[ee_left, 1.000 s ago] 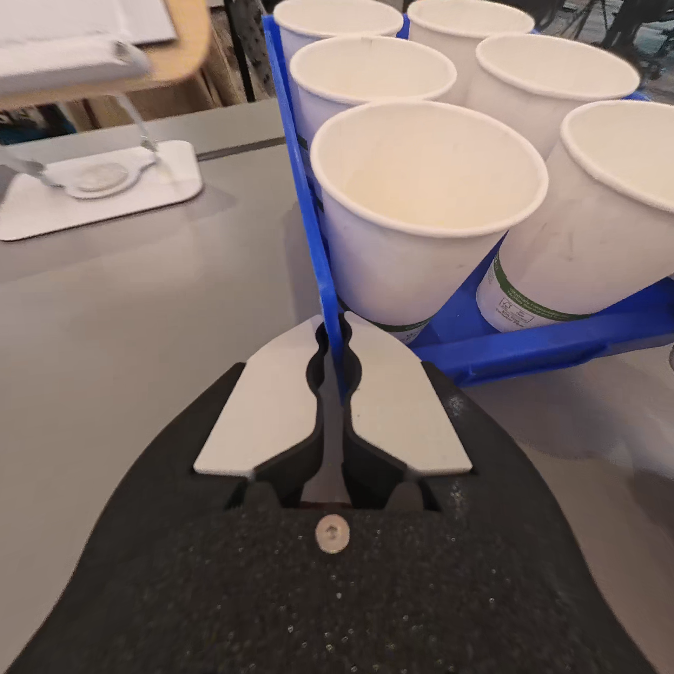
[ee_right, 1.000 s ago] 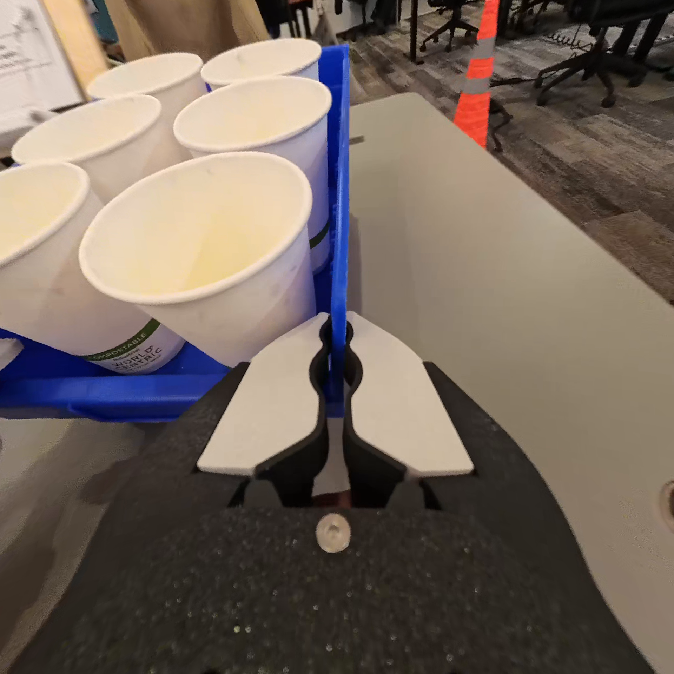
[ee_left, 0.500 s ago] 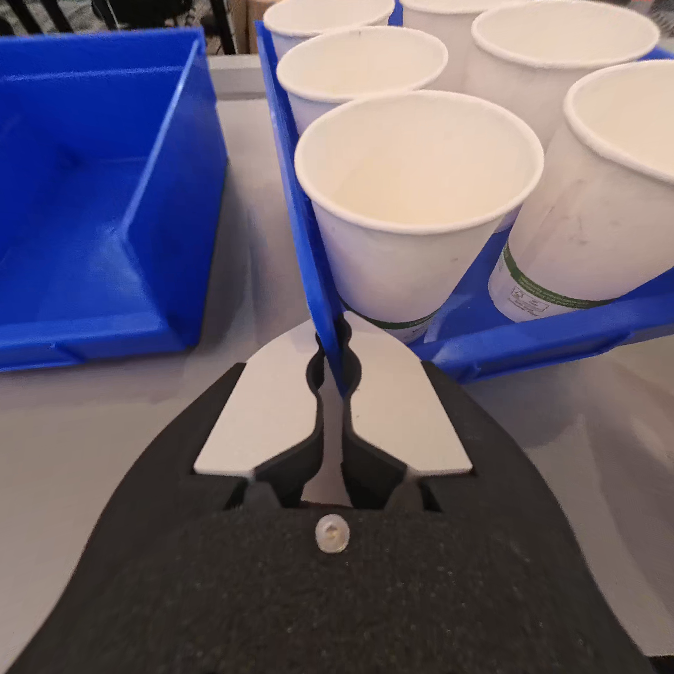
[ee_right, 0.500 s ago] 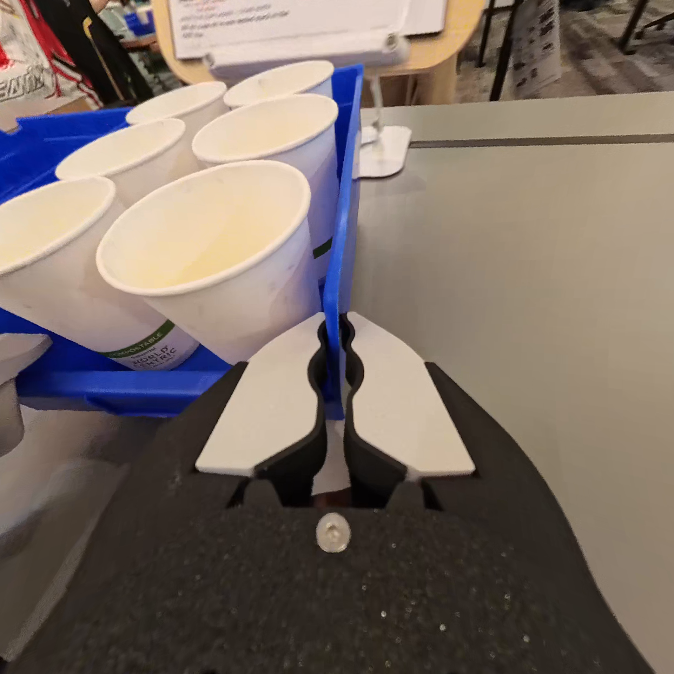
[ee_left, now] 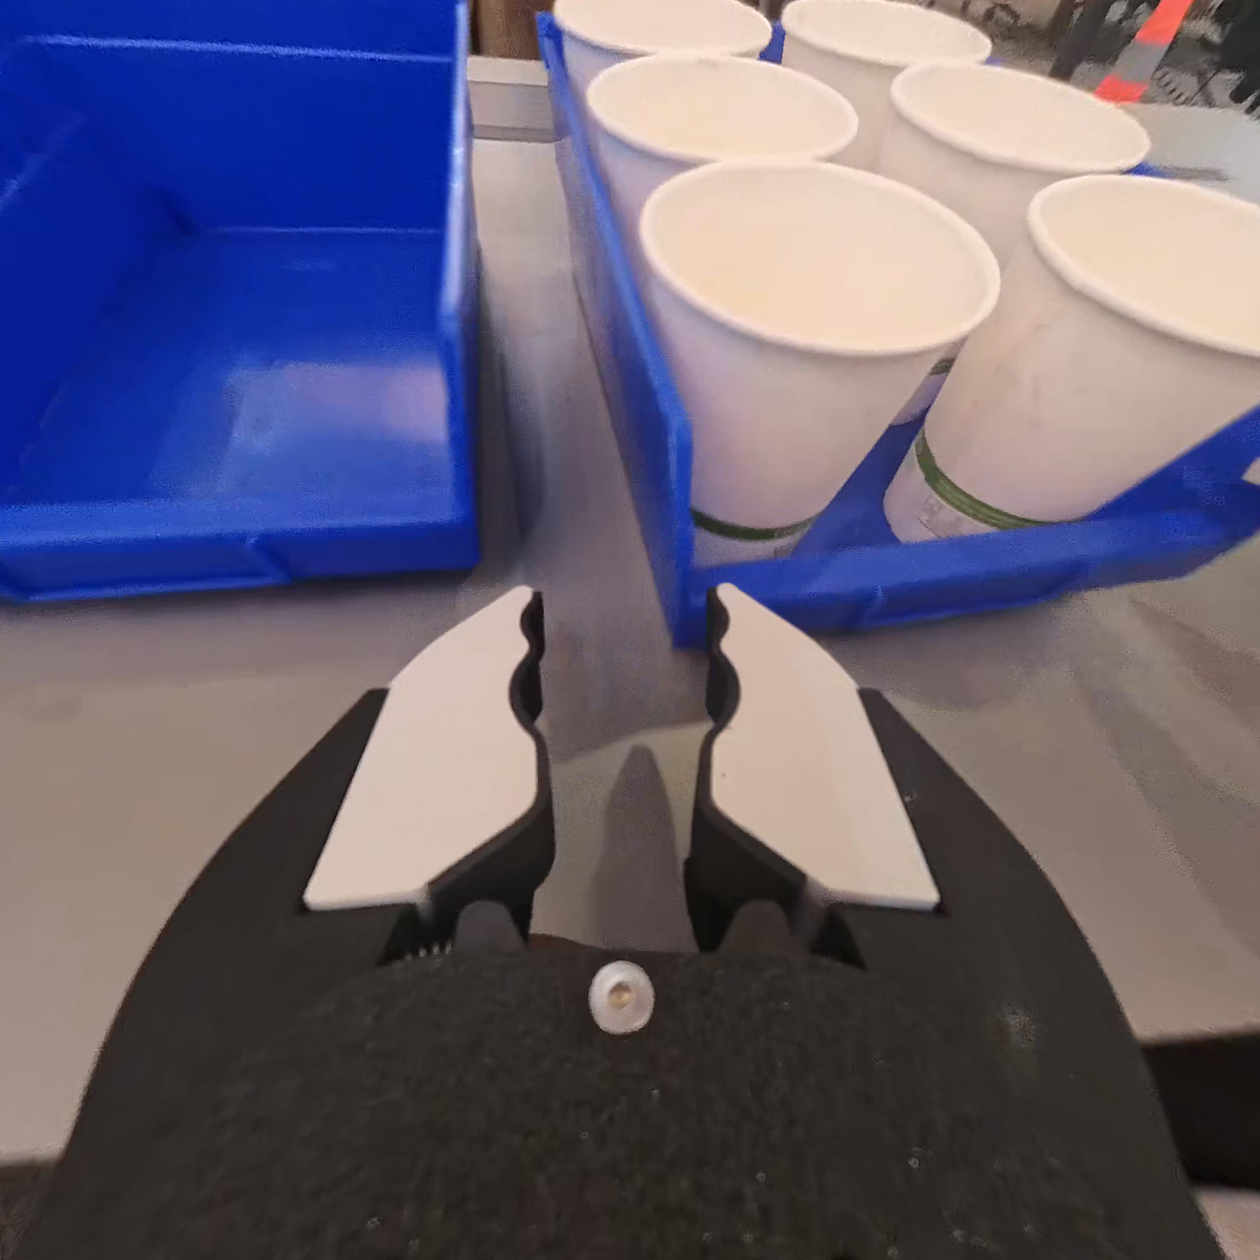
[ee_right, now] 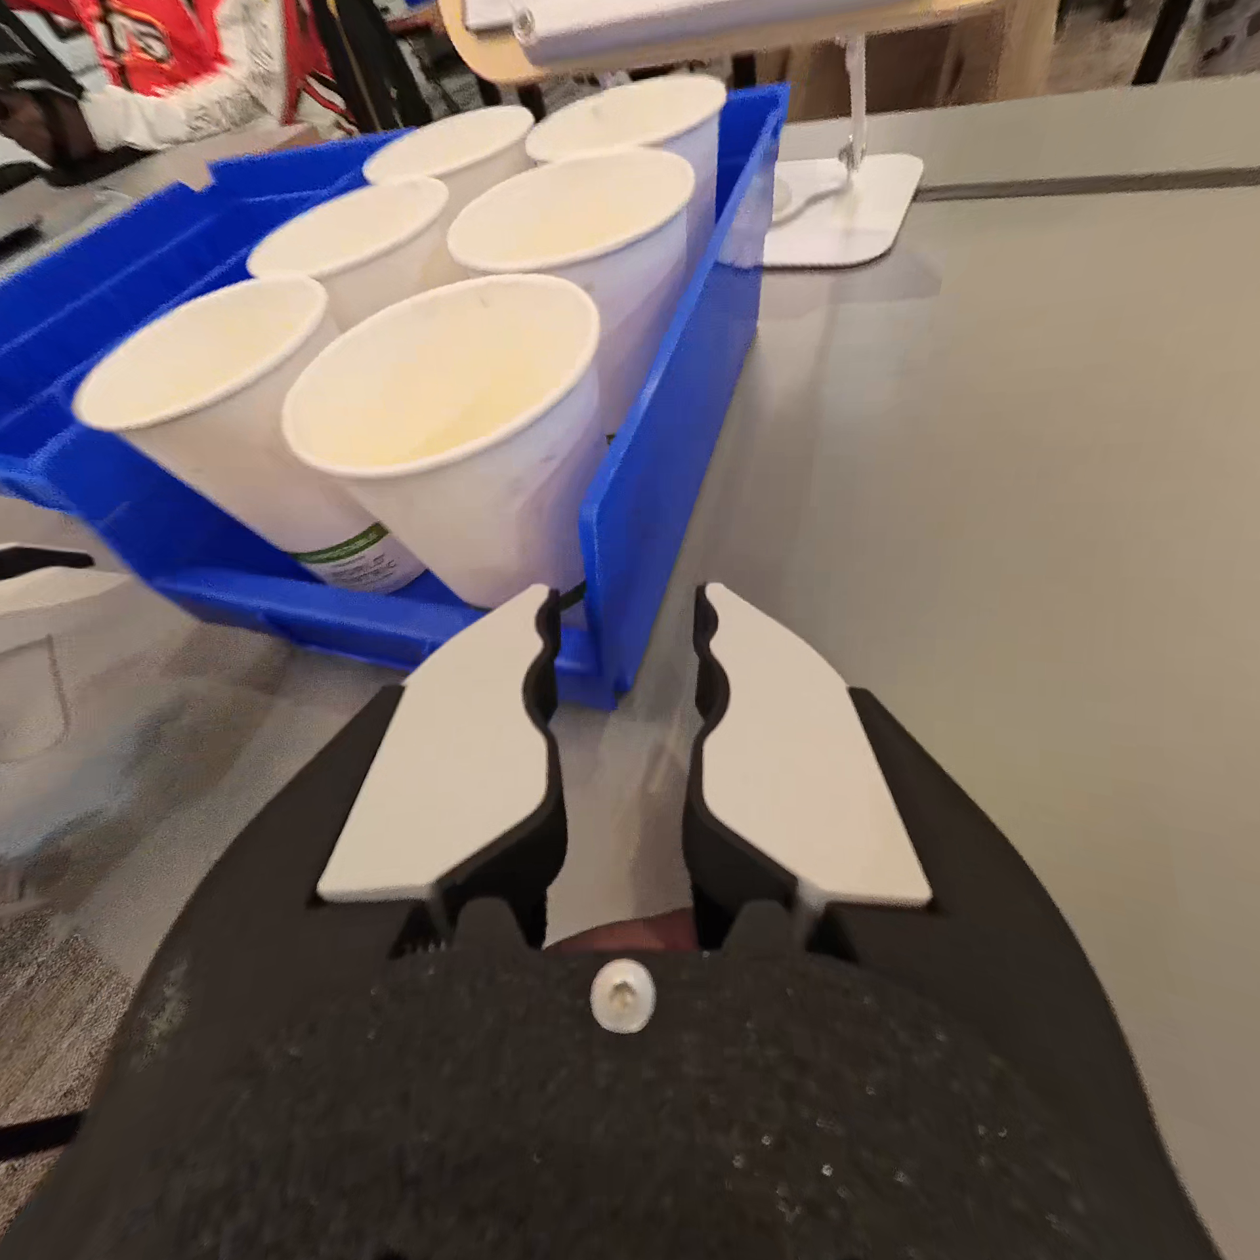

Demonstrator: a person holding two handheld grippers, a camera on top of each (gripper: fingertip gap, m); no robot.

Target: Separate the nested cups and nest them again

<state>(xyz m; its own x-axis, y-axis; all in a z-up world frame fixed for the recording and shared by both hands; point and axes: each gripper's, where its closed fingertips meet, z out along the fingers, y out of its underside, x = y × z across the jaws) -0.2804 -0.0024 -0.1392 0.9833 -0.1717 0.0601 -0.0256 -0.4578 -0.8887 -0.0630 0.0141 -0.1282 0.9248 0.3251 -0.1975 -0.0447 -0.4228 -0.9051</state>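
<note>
Several white paper cups [ee_left: 811, 341] stand upright and separate in a blue bin [ee_left: 641, 382] on the grey table. My left gripper [ee_left: 626, 603] is open, and the near end of the bin's left wall lies between its fingers, close to the right one. In the right wrist view the same cups [ee_right: 443, 436] and bin [ee_right: 675, 423] show. My right gripper [ee_right: 626, 600] is open, with the near end of the bin's right wall between its fingers. Neither gripper holds anything.
A second, empty blue bin [ee_left: 457, 286] stands just left of the cup bin with a narrow gap between them. A stand with a white base [ee_right: 838, 211] is behind the cup bin. A person in red and white clothing [ee_right: 170, 61] is at the far side.
Both grippers were shut on the cup bin's side walls and swung it round; now both have opened and let go of the walls. The bin rests beside the empty bin.
</note>
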